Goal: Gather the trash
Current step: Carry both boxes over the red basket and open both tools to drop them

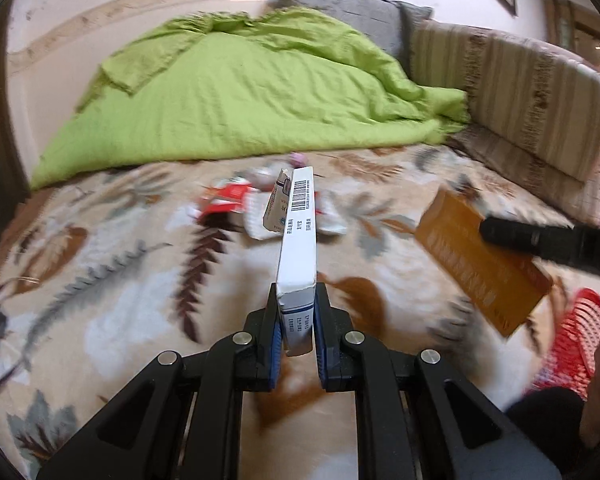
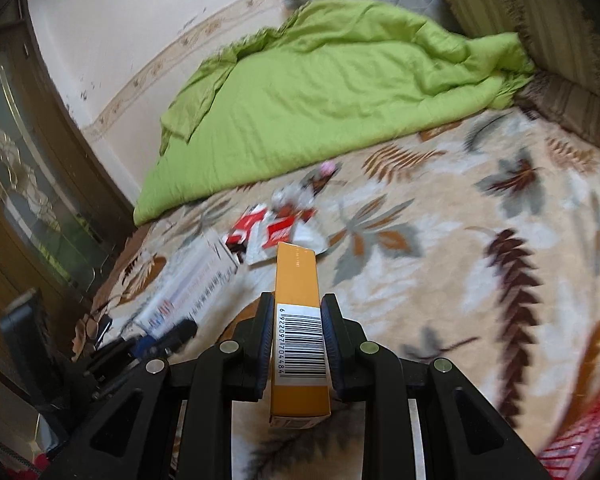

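Note:
My left gripper (image 1: 294, 300) is shut on a long white carton (image 1: 298, 236) with a barcode, held edge-up above the leaf-patterned bedspread (image 1: 100, 280). My right gripper (image 2: 298, 308) is shut on a yellow-orange box (image 2: 298, 280) with a barcode label. In the left wrist view that orange box (image 1: 475, 264) hangs at the right, with the right gripper's black finger (image 1: 539, 240) across it. In the right wrist view the white carton (image 2: 196, 280) shows at the left. Red-and-white wrappers (image 1: 228, 204) (image 2: 272, 232) and crumpled foil (image 2: 292, 196) lie on the bed ahead.
A green quilt (image 1: 236, 92) covers the far half of the bed. Striped cushions (image 1: 531, 92) line the right side. A red mesh basket (image 1: 579, 332) (image 2: 579, 440) sits at the near right. A wooden glass-fronted cabinet (image 2: 28, 184) stands at the left. A small pink object (image 2: 327, 168) lies by the quilt.

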The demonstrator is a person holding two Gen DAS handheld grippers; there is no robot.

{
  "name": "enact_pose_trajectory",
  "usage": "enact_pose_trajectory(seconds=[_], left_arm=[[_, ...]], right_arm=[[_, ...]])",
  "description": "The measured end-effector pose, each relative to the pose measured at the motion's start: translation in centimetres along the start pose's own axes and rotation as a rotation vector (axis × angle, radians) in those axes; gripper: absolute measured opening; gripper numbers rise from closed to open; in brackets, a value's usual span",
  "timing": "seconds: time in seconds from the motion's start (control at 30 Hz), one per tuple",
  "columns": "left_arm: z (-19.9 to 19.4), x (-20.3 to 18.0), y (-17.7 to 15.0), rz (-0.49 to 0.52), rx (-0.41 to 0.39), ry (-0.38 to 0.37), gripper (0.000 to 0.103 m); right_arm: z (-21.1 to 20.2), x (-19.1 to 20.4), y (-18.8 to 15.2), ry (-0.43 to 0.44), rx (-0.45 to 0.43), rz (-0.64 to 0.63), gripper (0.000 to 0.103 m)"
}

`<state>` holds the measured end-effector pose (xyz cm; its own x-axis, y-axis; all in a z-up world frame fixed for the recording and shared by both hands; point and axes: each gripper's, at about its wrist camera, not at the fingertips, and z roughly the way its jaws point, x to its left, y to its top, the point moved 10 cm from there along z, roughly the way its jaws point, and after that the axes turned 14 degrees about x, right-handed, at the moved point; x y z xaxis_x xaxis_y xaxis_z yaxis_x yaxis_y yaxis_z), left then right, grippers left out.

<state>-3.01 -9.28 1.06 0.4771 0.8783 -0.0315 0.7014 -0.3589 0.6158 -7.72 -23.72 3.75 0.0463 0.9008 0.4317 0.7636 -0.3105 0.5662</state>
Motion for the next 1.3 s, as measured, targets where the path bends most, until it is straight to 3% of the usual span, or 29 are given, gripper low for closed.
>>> enact_pose_trajectory(seconds=[0.2,0.33,0.6,0.8,0.83,0.93,1.13,1.3], left_arm=[[-1.6,-7.3,-0.5,0.119,0.032,-0.157,0.013],[-3.1,-13.2,-0.6,0.215,0.055,-0.275,0.013],[-4.2,-27.5,-3.5,0.427,0.218,-0.539,0.013],[-3.6,-35.2,-6.2,0.526,0.333,-0.628,0.013],[-3.2,-35.7,-6.1,0.529,0.340,-0.625,0.015],[-2.6,-36.3,-6.3,0.513,0.363,-0.617,0.049],[-3.2,-33.4,-4.8,0.452,0.314,-0.605,0.051],[-2.6,-28.3,-3.5,0.372,0.282,-0.531,0.053]], right_arm=[[-7.1,-5.6,-1.8,-0.077,-0.061,0.087,0.026],[-12.7,-11.5,-4.1,-0.161,-0.109,0.197,0.026],[-20.6,-21.3,-9.7,-0.300,-0.145,0.408,0.026],[-23.3,-25.9,-12.3,-0.356,-0.160,0.513,0.026],[-23.5,-26.5,-12.6,-0.371,-0.160,0.528,0.027],[-23.7,-27.3,-12.9,-0.380,-0.157,0.557,0.046],[-22.7,-26.0,-11.6,-0.350,-0.167,0.514,0.047],[-18.8,-22.1,-9.3,-0.280,-0.126,0.417,0.051]])
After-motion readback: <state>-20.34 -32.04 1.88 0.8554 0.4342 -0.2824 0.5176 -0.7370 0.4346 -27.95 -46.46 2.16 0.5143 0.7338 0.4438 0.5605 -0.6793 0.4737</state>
